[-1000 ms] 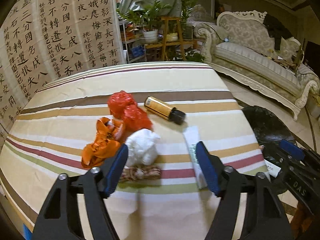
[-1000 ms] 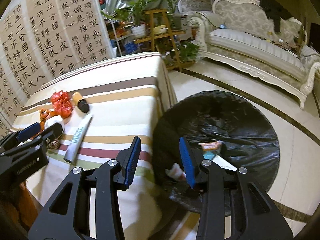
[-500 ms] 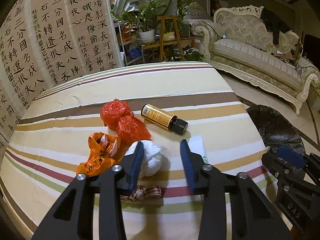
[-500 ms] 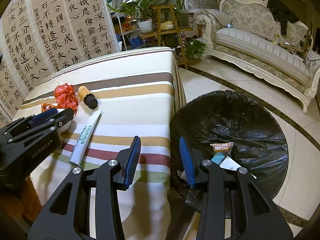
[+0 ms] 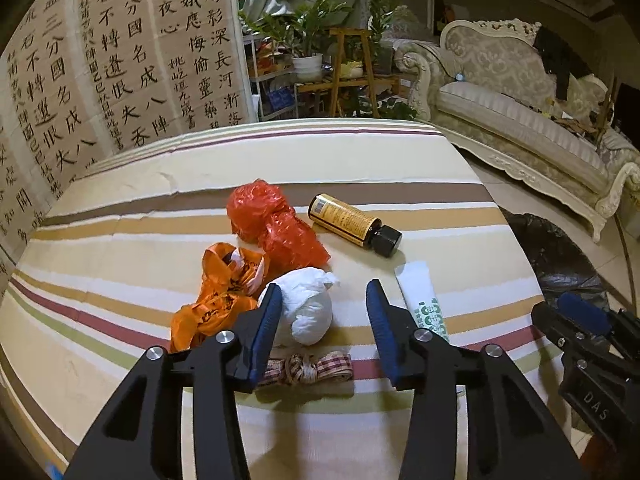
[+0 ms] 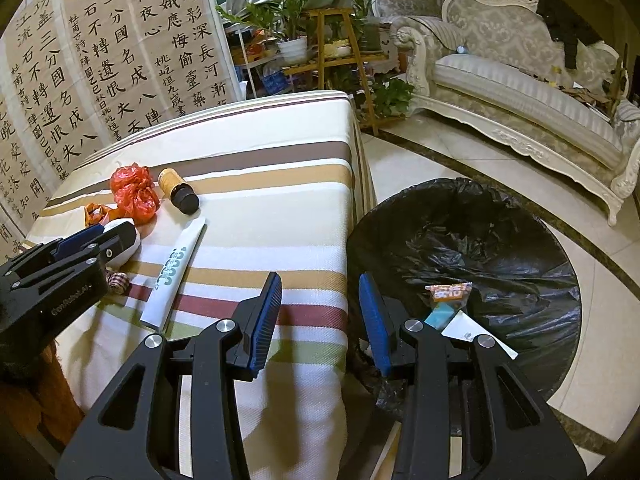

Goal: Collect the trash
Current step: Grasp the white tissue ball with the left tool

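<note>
- Since a second ago the left tool (image 5: 322, 320) has shut part-way and then reopened a little; its jaws have just been opening, the white wad partly between them, apparently unpinched. The trash looks a little lower in its view than it did, and the right tool's view has shifted slightly.
- Leftmost on the striped-cloth desk (image 5: 120, 240) lies a crumpled orange plastic bag (image 5: 216, 296): light, limp and slippery, best pinched at a bunched fold.
- Beside it is a red crinkled plastic bag (image 5: 272, 224), equally flimsy.
- In front sits the white crumpled paper wad (image 5: 308, 312), soft and squashable, to be taken across its middle.
- Nearer the camera is a knotted checked ribbon (image 5: 308, 368).
- Next come an amber bottle with a black cap (image 5: 352, 224), rigid and liable to roll, and a flat white tube (image 5: 422, 300).
- The right tool (image 6: 320, 316) hangs open and empty between the desk edge and the black-lined bin (image 6: 480, 232).
</note>
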Available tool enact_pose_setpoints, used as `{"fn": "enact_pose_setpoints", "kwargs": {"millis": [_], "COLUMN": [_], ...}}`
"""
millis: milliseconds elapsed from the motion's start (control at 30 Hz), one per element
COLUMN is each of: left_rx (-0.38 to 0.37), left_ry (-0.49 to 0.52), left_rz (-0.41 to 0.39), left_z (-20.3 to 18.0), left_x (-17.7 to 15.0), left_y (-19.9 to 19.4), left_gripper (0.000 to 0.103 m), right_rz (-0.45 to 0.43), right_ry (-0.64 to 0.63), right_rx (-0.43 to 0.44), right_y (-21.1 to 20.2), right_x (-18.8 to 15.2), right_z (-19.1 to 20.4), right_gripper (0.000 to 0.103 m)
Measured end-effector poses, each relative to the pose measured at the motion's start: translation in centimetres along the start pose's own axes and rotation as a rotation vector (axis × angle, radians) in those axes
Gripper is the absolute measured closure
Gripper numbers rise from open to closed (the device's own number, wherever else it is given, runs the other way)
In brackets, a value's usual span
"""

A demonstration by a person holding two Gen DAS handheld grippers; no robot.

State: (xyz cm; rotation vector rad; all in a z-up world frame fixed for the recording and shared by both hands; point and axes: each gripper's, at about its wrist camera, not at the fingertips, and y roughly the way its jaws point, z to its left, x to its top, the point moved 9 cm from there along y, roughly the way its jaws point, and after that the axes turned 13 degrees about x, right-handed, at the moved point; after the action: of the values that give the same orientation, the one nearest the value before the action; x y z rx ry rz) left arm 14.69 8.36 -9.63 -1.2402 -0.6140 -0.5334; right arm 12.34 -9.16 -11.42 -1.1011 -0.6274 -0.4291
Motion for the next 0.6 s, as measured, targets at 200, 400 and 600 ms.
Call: {"fn": "enact_pose_setpoints", "kwargs": {"millis": [200,400,600], "left_rx": [-0.021,-0.027,-0.046], "left_ry": [-0.008,-0.018,-0.057], "left_rz": [0.004,0.017,0.024], "left_z": [0.1,0.5,1.3], "left_x": [-0.3,-0.7,-0.5], "left_y": [-0.3,-0.2,-0.5], "left_gripper": [0.057,0.057,0.057], "right_rz": [-0.004,-0.004,-0.009], "right_ry": [0.003,0.012,0.020], "right_rx": [0.003,0.013,0.025], "right_y": [-0.1,0.0,-0.1], "right_x": [-0.1,-0.2,-0.3], "right_z": [0.1,0.1,-0.1], "right_gripper": [0.064,0.063,0.063]}}
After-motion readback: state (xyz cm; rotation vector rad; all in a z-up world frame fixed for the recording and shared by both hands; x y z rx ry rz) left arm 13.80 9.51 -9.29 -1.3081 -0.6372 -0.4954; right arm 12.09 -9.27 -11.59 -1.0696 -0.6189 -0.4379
